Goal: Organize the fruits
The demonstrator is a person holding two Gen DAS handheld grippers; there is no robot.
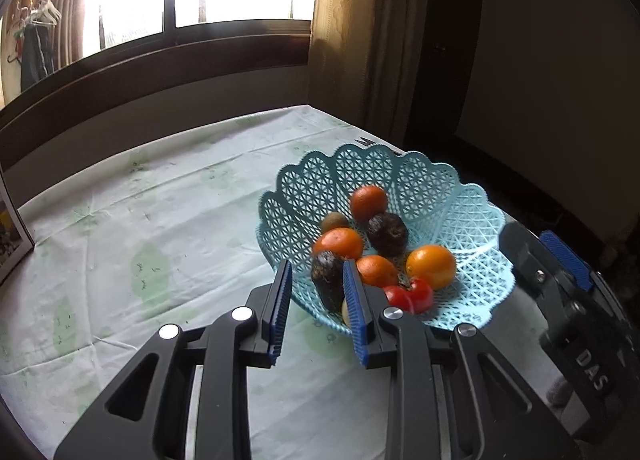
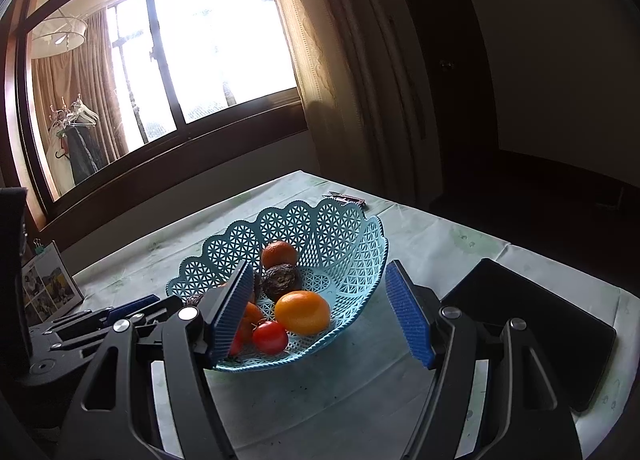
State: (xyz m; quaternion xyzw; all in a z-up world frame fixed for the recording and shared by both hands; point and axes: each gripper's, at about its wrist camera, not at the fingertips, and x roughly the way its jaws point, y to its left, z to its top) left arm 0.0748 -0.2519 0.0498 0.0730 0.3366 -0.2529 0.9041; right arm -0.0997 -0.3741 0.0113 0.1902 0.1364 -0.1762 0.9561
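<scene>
A light blue lattice basket (image 1: 472, 220) (image 2: 352, 244) stands on the table and holds several fruits: oranges (image 1: 431, 266) (image 2: 303, 312), a red tomato (image 1: 410, 295) (image 2: 270, 337), dark avocados (image 1: 387, 234) (image 2: 281, 281) and a kiwi (image 1: 335, 221). My left gripper (image 1: 316, 312) is open and empty, held above the basket's near left rim, its fingertips framing a dark avocado (image 1: 327, 284). My right gripper (image 2: 320, 312) is open wide and empty, straddling the basket's near side. The right gripper also shows at the right of the left wrist view (image 1: 560, 272).
The table has a pale green patterned cloth (image 1: 140, 244). A dark tablet-like slab (image 2: 532, 336) lies right of the basket. A framed photo (image 2: 48, 292) stands at the left edge. A small pocket knife (image 2: 346, 198) lies behind the basket. Window and curtains stand behind.
</scene>
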